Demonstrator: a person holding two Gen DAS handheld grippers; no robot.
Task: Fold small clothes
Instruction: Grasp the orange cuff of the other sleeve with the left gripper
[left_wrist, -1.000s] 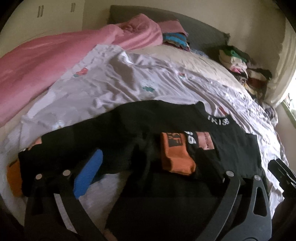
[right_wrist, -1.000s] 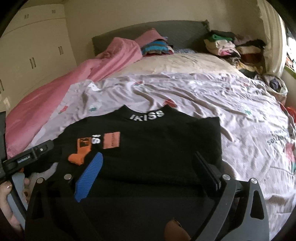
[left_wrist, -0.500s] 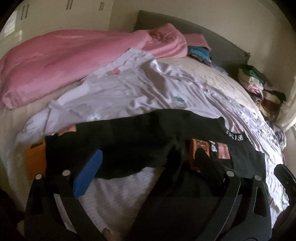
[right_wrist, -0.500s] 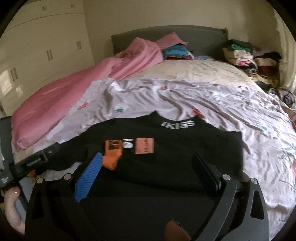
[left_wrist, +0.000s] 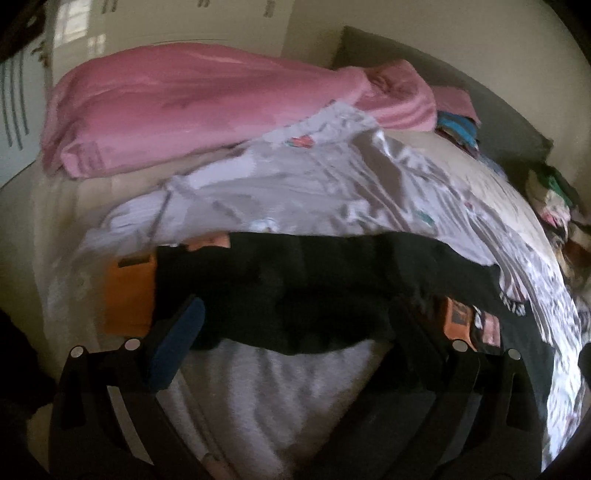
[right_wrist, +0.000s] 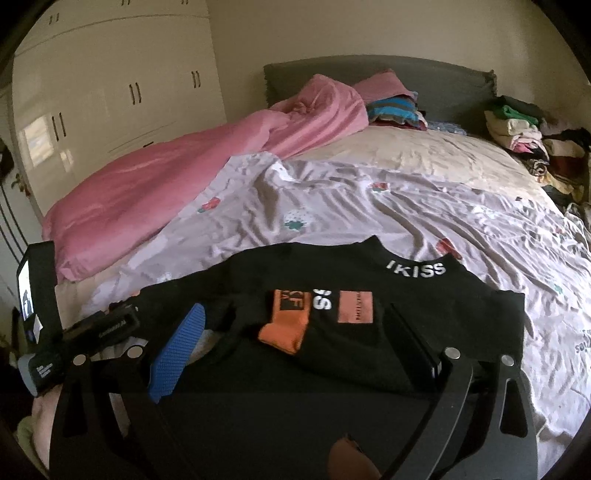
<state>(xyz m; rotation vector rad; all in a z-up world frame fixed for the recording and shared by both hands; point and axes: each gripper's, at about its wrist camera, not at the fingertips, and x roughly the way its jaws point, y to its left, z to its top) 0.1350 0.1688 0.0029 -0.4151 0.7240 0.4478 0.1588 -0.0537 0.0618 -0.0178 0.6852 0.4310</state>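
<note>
A black sweater with white "IKISS" on the collar and orange patches lies flat on the bed's pale sheet. One sleeve with an orange cuff is folded across its chest. In the left wrist view the other sleeve stretches leftward to an orange cuff. My left gripper is open over that sleeve, and it shows at the left of the right wrist view. My right gripper is open above the sweater's lower hem.
A pink duvet lies along the bed's left side. Folded clothes sit by the grey headboard. A clothes pile fills the far right corner. White wardrobes stand on the left.
My left gripper has swung left, away from the folded cuff, and now faces the outstretched sleeve. My right gripper's view has also turned a little left. The sweater has not moved.
</note>
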